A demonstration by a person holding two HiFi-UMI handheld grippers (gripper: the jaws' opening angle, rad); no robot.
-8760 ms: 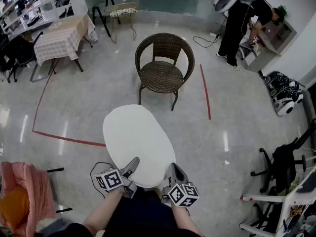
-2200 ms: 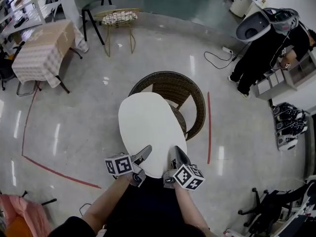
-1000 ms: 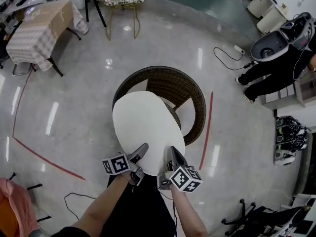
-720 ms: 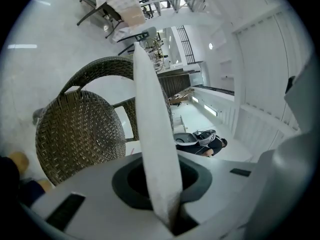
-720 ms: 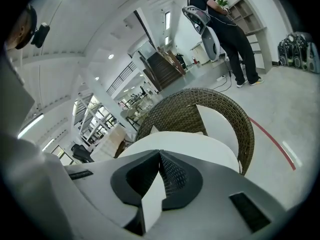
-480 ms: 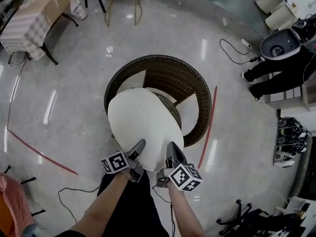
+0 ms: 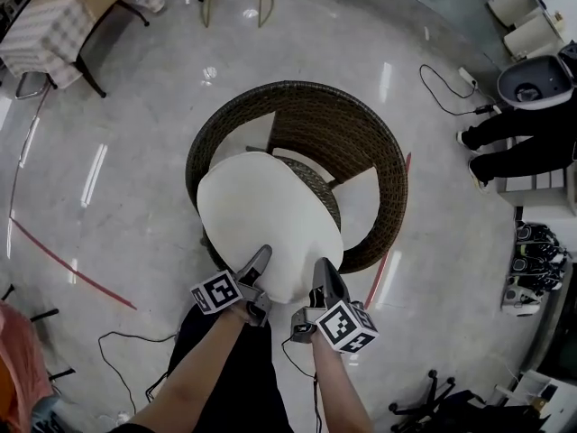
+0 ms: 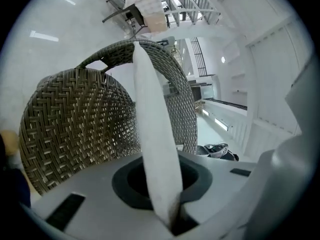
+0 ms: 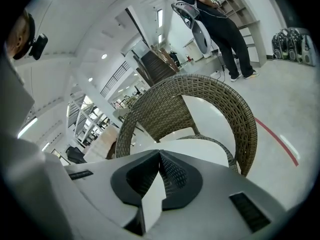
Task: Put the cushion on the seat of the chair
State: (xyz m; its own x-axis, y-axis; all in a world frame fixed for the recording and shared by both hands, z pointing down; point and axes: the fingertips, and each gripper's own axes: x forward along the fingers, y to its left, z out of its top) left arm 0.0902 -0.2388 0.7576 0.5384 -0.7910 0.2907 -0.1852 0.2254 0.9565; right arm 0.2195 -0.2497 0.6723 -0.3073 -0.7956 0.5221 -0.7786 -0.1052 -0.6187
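The white oval cushion (image 7: 266, 224) hangs low over the round seat of the dark wicker chair (image 7: 311, 129), hiding most of the seat; whether it touches the seat I cannot tell. My left gripper (image 7: 259, 262) is shut on the cushion's near edge, and my right gripper (image 7: 319, 272) is shut on the same edge a little to the right. In the left gripper view the cushion (image 8: 152, 144) runs edge-on out of the left gripper (image 8: 172, 219) toward the chair back (image 8: 75, 124). In the right gripper view the right gripper (image 9: 159, 155) pinches a white sliver, with the cushion (image 9: 200, 151) lying below the curved chair back (image 9: 200, 96).
A person in black (image 7: 532, 124) stands at the right by shelving, also seen as a person (image 9: 220, 29) in the right gripper view. Red tape lines (image 7: 54, 260) and cables (image 7: 451, 84) cross the glossy floor. A cloth-covered table (image 7: 54, 21) stands top left, an office chair base (image 7: 433, 400) bottom right.
Both grippers and the cushion have sunk toward the chair seat. The chair looks nearer and larger, and the cushion covers more of the seat.
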